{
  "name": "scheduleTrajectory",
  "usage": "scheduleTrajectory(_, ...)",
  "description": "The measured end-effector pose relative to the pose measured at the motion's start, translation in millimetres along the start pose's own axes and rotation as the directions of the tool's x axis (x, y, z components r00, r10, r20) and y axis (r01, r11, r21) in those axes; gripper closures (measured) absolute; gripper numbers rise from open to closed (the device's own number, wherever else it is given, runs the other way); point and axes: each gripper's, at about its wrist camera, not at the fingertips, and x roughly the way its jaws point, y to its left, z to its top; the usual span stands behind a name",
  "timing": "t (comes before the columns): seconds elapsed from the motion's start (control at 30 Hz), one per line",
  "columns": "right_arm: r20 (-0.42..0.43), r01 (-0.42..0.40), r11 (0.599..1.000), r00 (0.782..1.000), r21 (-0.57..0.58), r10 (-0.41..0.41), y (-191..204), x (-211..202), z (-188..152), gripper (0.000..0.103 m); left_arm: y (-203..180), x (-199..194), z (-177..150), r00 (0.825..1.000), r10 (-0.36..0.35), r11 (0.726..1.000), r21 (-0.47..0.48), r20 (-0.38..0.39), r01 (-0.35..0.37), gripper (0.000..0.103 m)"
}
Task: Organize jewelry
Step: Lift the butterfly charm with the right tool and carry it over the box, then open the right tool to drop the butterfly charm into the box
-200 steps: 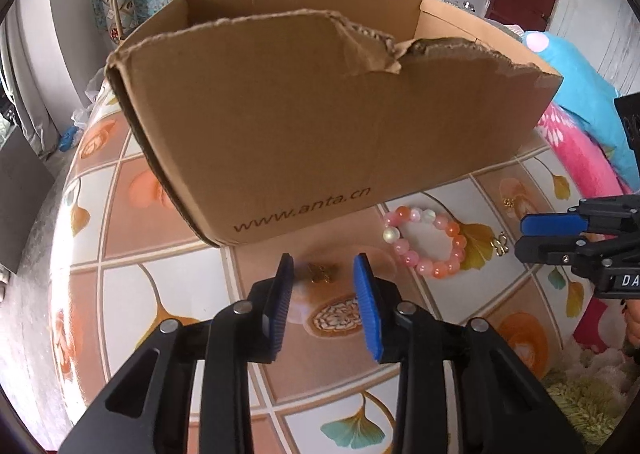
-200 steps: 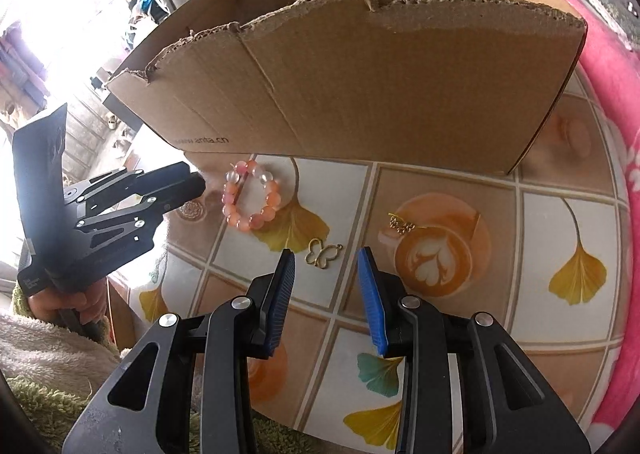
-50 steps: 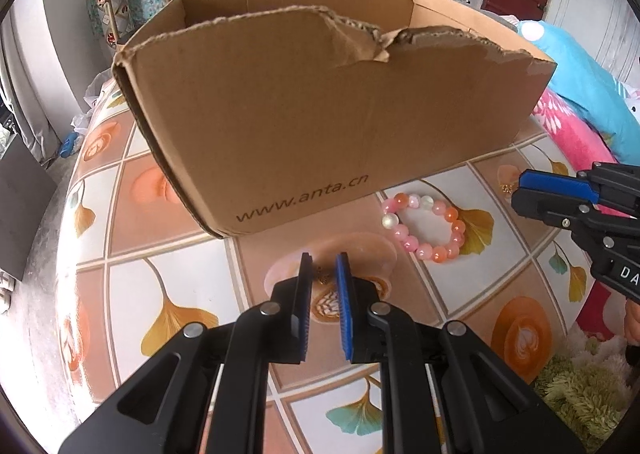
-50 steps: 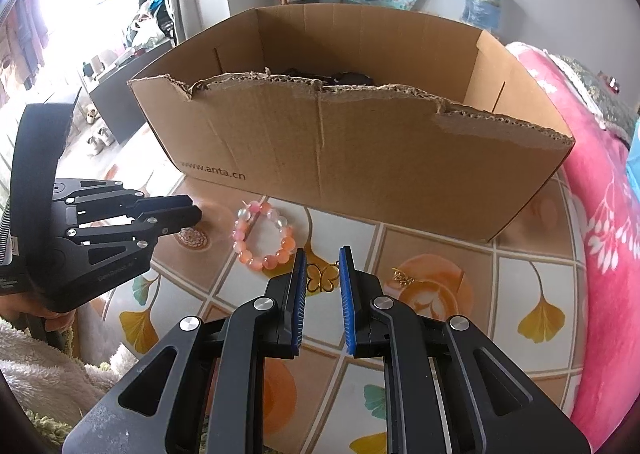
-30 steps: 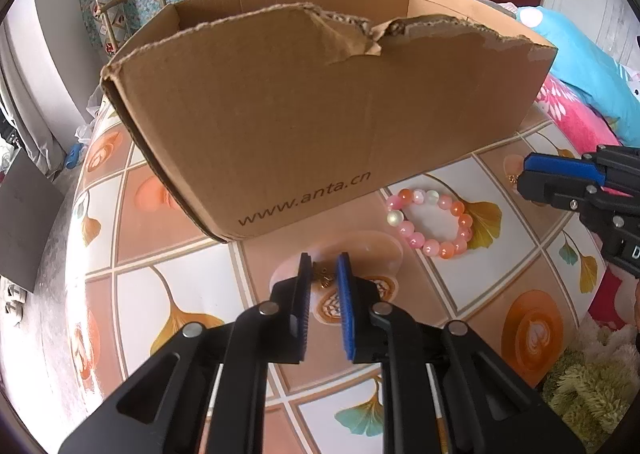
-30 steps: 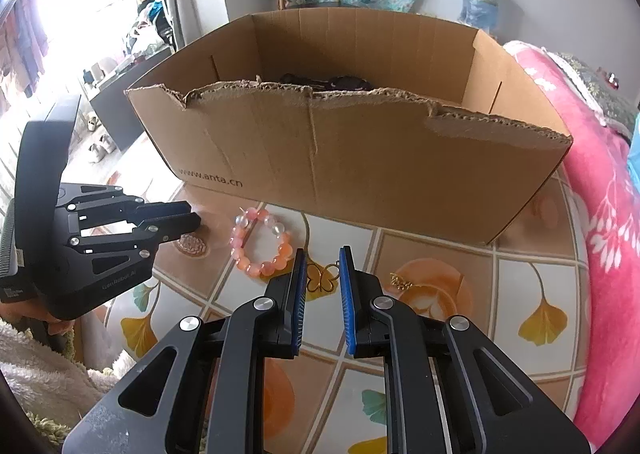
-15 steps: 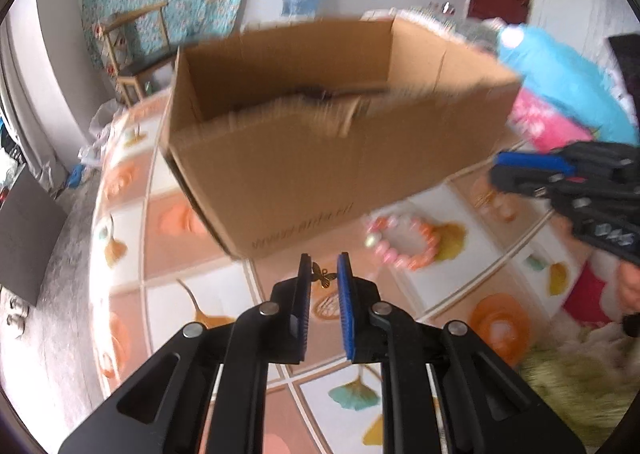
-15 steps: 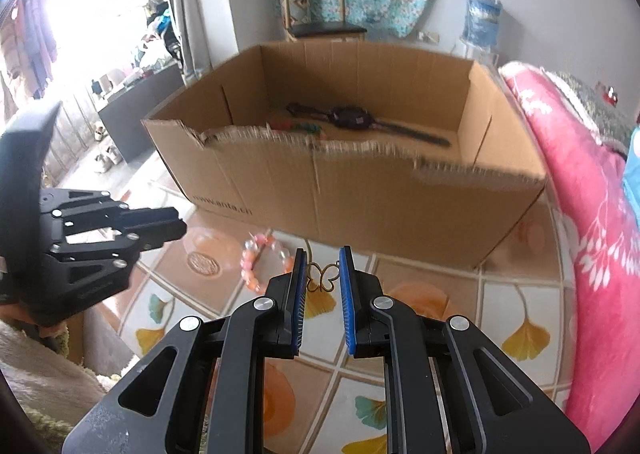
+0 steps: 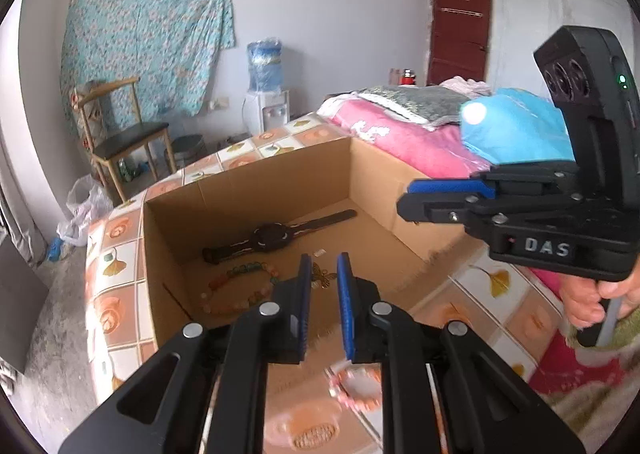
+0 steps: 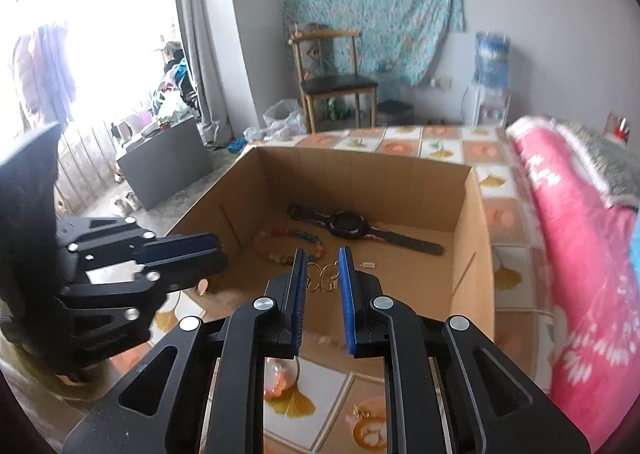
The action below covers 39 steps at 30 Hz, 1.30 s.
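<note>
Both grippers are raised above the front wall of the open cardboard box (image 9: 248, 189). My left gripper (image 9: 322, 274) is shut on a small dark bronze butterfly charm (image 9: 322, 278). My right gripper (image 10: 323, 272) is shut on a gold wire butterfly pendant (image 10: 322, 277). Inside the box (image 10: 400, 177) lie a black watch (image 9: 272, 236) (image 10: 348, 232) and a multicoloured bead bracelet (image 9: 240, 288) (image 10: 292, 244). A pink bead bracelet (image 9: 356, 384) (image 10: 276, 378) lies on the table in front of the box, partly hidden by the fingers. A small gold charm (image 10: 360, 410) lies on the table.
The table (image 9: 116, 254) has a tiled ginkgo-leaf cover. A pink blanket (image 10: 580, 254) lies along its right side. A wooden chair (image 10: 332, 81) and a water dispenser (image 9: 266, 101) stand behind. A tiny white piece (image 10: 369, 264) lies on the box floor.
Both grippers have risen from table level to above the box rim, each carrying its butterfly piece. The box interior has come into view.
</note>
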Motion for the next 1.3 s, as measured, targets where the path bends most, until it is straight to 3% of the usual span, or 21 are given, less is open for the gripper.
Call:
scheduleTrajectory(0.07,-0.049,-0.027,0.999,0.998,0.034,0.028,-12.2,17.8,8.2,0.089,12.7,20.8,7.8,0.998,0.016,0.999,-0.03,-0.054,-0.018,0.091)
scheduleTrajectory(0.13,-0.109,-0.048,0.997,0.993,0.062,0.054,-20.6,31.2,11.2,0.089,25.1,37.1,13.0,0.993,-0.015,0.998,-0.07,-0.113,0.007,0.091)
scheduleTrajectory(0.3,-0.274,-0.091,0.989,0.954,0.119,0.12,-36.9,70.9,17.6,0.089,47.5,74.2,20.5,0.961,-0.109,0.986,-0.153,-0.253,0.072,0.091)
scheduleTrajectory(0.43,-0.321,-0.083,0.987,0.939,0.135,0.123,-42.8,84.7,17.8,0.087,53.1,90.4,22.0,0.946,-0.118,0.98,-0.187,-0.302,0.062,0.09)
scheduleTrajectory(0.87,-0.244,-0.048,0.985,0.966,0.167,0.088,-66.7,69.7,30.7,0.076,68.9,91.0,25.4,0.954,-0.149,0.962,-0.263,-0.261,0.078,0.09)
scheduleTrajectory(1.17,-0.129,-0.045,0.977,0.989,0.209,0.073,-82.0,26.2,42.2,0.071,71.0,70.3,28.5,0.966,-0.148,0.956,-0.279,-0.212,0.085,0.09)
scheduleTrajectory(1.3,-0.073,-0.044,0.974,0.995,0.222,0.062,-87.5,1.4,47.5,0.064,69.1,52.6,31.2,0.975,-0.144,0.957,-0.275,-0.167,0.094,0.089)
